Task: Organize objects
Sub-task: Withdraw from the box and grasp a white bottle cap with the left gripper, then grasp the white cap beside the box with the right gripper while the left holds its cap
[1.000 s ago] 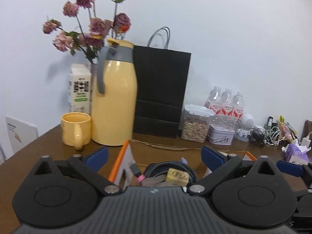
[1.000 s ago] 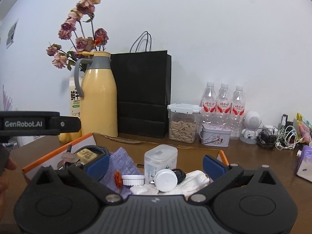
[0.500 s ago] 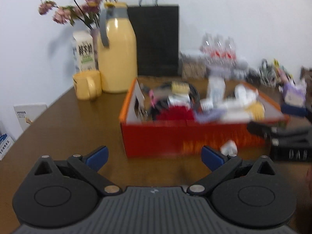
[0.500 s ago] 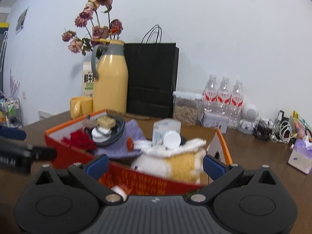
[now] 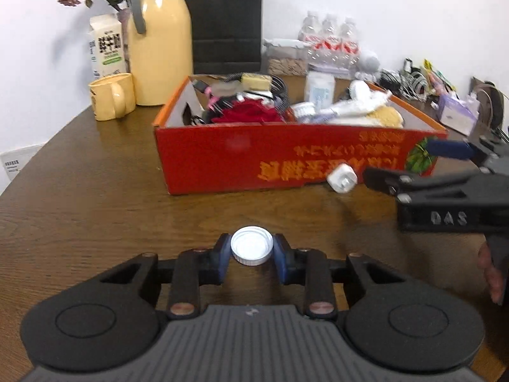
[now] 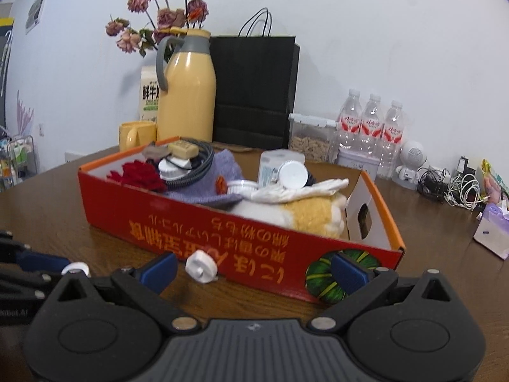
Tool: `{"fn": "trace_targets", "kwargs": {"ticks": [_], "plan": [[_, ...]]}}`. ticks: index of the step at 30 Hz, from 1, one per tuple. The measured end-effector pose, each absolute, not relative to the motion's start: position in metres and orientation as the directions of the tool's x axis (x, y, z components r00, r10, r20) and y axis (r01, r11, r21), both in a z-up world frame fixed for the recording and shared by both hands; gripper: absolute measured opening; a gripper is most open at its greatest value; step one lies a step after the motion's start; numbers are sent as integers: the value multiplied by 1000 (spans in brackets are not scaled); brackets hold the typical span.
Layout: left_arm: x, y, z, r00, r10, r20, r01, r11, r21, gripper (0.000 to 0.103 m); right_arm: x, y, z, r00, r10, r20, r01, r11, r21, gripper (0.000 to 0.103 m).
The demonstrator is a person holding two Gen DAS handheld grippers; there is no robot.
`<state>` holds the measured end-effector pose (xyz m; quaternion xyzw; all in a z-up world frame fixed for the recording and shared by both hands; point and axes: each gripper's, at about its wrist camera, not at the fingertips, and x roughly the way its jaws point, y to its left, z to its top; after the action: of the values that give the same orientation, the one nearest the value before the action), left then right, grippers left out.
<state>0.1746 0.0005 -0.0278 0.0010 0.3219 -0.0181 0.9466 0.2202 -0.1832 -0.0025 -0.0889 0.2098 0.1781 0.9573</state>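
Observation:
A white bottle cap (image 5: 252,250) lies on the brown table in front of the red cardboard box (image 5: 222,156). My left gripper (image 5: 252,251) is closing, and its blue pads (image 5: 224,256) touch the cap on both sides. The box (image 6: 191,222) holds red fabric, a coiled cable, a purple cloth, a plush toy and small white containers. A small white plug (image 5: 342,178) lies on the table against the box's front wall. My right gripper (image 6: 254,272) stands open low in front of the box, with the plug (image 6: 201,267) just inside its left finger. In the left wrist view the right gripper (image 5: 445,172) comes in from the right.
Behind the box stand a yellow thermos (image 5: 159,38), a yellow mug (image 5: 111,95), a milk carton (image 5: 106,47), dried flowers, a black paper bag (image 6: 254,89), a food jar and water bottles (image 6: 370,124). Cables (image 6: 451,184) and a tissue pack (image 6: 493,232) lie at the right.
Both grippers drew back from over the box and sank to the table in front of it. My left gripper went from wide open to closed around the white cap. The right stayed open.

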Motion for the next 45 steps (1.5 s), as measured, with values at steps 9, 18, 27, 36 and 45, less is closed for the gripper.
{"fn": "trace_targets", "kwargs": {"ticks": [9,18,27,36,45], "plan": [[202,18,-22,836,51,-547,-84,996,-37,29,228,-182,-6,818,313,-483,-384,922,-52,103],[195,17,-23,866,36,-499,-68,997,-45,29,236,-162,-11,772,351,-530,-393,919,36,69],[195,22,-24,861,1,-509,-57,994,-93,29,247,-153,-16,749,343,-566,-341,933,114,34],[194,23,-25,860,-11,-510,-50,993,-105,29,247,-148,-17,749,350,-563,-329,933,142,25],[195,22,-25,857,7,-514,-63,994,-92,29,236,-150,-13,763,378,-525,-357,923,145,24]]}}
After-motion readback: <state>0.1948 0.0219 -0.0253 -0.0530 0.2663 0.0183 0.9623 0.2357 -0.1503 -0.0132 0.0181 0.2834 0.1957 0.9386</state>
